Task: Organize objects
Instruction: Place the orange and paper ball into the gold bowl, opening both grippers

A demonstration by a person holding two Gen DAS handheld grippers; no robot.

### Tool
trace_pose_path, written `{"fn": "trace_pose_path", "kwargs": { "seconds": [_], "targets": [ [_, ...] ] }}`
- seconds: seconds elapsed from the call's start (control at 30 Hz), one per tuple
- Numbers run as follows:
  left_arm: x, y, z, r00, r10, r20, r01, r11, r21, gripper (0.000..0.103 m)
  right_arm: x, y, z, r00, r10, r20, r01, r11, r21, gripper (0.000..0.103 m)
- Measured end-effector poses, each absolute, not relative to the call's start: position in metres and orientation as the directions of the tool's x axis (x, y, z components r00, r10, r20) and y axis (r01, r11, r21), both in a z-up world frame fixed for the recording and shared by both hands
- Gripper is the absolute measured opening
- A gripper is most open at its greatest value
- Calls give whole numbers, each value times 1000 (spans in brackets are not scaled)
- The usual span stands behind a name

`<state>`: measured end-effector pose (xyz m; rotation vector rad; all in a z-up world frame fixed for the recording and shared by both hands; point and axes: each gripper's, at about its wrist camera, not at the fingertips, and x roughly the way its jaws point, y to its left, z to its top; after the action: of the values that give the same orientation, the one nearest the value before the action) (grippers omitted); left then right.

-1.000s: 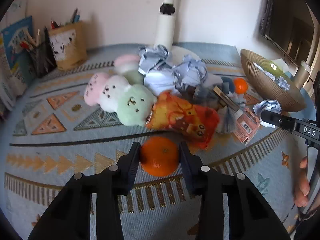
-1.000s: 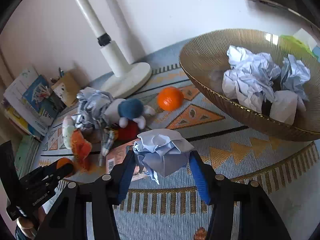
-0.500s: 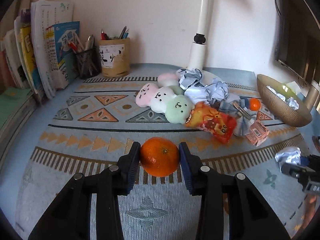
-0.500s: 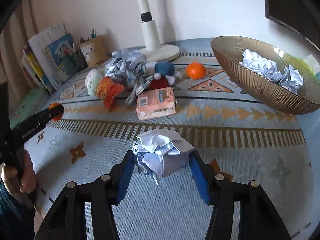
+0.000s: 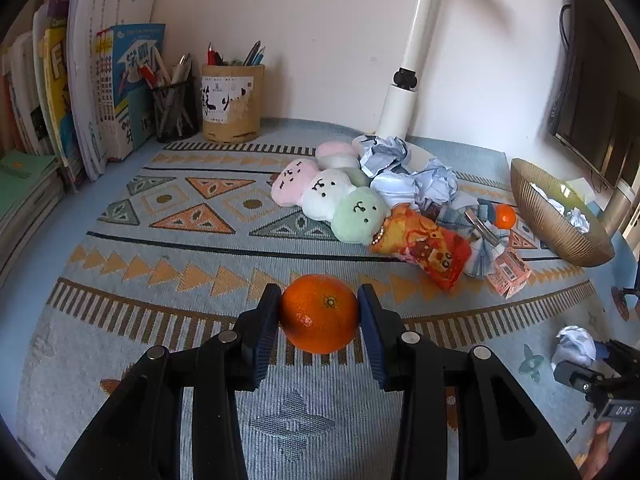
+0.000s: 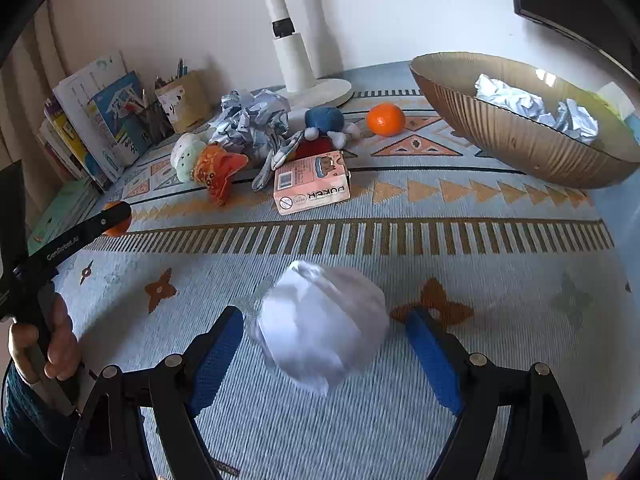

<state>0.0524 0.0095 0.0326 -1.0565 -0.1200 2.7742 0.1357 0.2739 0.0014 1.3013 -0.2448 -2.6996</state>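
My left gripper (image 5: 319, 312) is shut on an orange (image 5: 319, 313) and holds it above the patterned mat (image 5: 160, 272). My right gripper (image 6: 324, 350) is open; a crumpled white paper ball (image 6: 322, 330) is blurred between its spread fingers, touching neither. The ball also shows in the left wrist view (image 5: 575, 345). A gold bowl (image 6: 504, 136) holding crumpled papers stands at the right. A second orange (image 6: 385, 119) lies near the bowl. The left gripper with its orange shows in the right wrist view (image 6: 116, 218).
A pile of plush toys (image 5: 340, 200), crumpled papers (image 5: 404, 172), a snack bag (image 5: 424, 248) and a pink card box (image 6: 312, 188) lies mid-mat. A white lamp base (image 6: 316, 92), pen holders (image 5: 232, 104) and books (image 5: 80, 92) stand at the back.
My right gripper has opened and let go of the paper ball, which is now blurred between the fingers. My left gripper still holds the orange and has barely moved.
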Motion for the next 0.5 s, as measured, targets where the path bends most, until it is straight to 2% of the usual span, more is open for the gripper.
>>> {"fn": "trace_pose_path", "kwargs": {
  "seconds": [0.17, 0.2, 0.27, 0.5],
  "targets": [
    [52, 10, 32, -731, 187, -656, -135, -982, -129, 36, 142, 281, 3, -629, -236, -741, 38, -961, 273, 79],
    [52, 11, 32, -730, 186, -658, -135, -983, -128, 36, 142, 282, 3, -630, -246, -737, 37, -957, 288, 73],
    [52, 11, 32, -730, 182, -659, -134, -983, -122, 36, 140, 281, 4, -632, -261, -730, 35, -950, 309, 52],
    [49, 33, 36, -719, 131, -682, -153, -988, -29, 36, 148, 290, 25, -696, -234, -679, 33, -955, 295, 51]
  ]
}}
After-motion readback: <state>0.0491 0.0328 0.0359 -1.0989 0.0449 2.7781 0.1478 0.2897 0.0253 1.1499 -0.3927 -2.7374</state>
